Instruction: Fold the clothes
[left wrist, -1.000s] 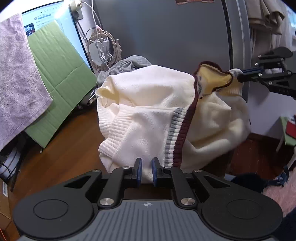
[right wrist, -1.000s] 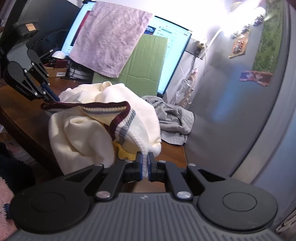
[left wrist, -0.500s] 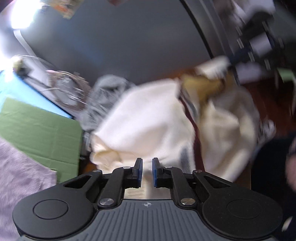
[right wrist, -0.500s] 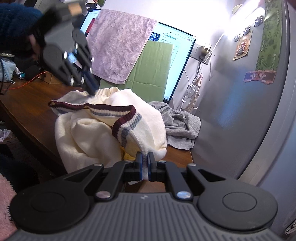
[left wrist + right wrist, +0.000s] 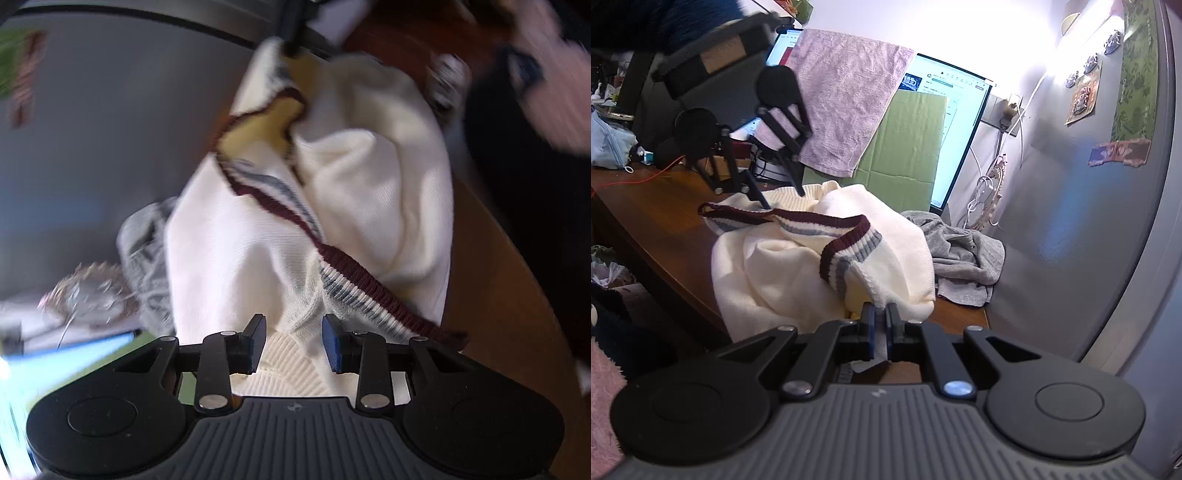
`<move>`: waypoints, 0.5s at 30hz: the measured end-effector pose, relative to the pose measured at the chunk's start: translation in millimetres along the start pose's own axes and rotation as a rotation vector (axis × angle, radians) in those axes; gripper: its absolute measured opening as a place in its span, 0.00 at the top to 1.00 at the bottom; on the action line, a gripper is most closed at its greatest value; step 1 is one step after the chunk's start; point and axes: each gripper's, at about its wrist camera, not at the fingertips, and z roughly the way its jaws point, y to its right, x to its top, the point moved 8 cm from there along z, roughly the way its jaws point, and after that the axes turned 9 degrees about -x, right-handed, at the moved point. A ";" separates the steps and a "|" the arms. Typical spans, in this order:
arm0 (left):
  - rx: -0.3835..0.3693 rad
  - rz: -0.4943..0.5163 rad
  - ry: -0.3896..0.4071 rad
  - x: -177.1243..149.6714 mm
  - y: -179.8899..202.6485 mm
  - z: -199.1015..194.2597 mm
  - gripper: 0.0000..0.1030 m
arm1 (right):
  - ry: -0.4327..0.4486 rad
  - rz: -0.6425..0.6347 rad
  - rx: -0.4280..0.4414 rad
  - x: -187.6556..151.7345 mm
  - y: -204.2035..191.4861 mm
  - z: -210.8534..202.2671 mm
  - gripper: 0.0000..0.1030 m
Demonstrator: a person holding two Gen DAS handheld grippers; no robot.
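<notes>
A cream knit sweater (image 5: 798, 273) with a maroon and grey striped neckband (image 5: 846, 258) lies bunched on the wooden desk (image 5: 661, 221). My right gripper (image 5: 880, 325) is shut on the sweater's edge near the neckband. My left gripper (image 5: 293, 339) is open, tilted, with its fingers over the sweater (image 5: 236, 240) beside the neckband (image 5: 347, 273). In the right wrist view the left gripper (image 5: 783, 197) stands at the far end of the neckband. The left wrist view is blurred.
A grey garment (image 5: 964, 258) lies crumpled behind the sweater by the grey wall (image 5: 1071, 221). A monitor (image 5: 956, 129), a purple towel (image 5: 849, 110) and green cardboard (image 5: 905, 144) stand at the back. The desk's front edge (image 5: 665, 273) runs on the left.
My left gripper has opened, rolled over and dropped down onto the sweater by the neckband. My right gripper has kept its hold and barely moved.
</notes>
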 end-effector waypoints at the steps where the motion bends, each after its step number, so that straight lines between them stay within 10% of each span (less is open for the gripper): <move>1: -0.016 0.041 -0.011 1.9 1.1 2.9 0.68 | 0.003 0.002 0.002 -0.9 -0.1 -0.5 0.95; 7: -0.087 0.217 -0.040 10.8 9.6 15.5 0.76 | 0.028 0.039 0.020 -6.0 2.1 -3.2 0.95; 11: -0.120 0.070 0.012 5.6 1.1 8.6 0.95 | 0.041 0.058 0.034 -7.8 2.0 -1.8 0.95; 15: 0.024 -0.163 0.157 -5.3 -21.5 -25.9 0.96 | 0.039 0.078 0.031 -8.9 5.1 0.2 0.95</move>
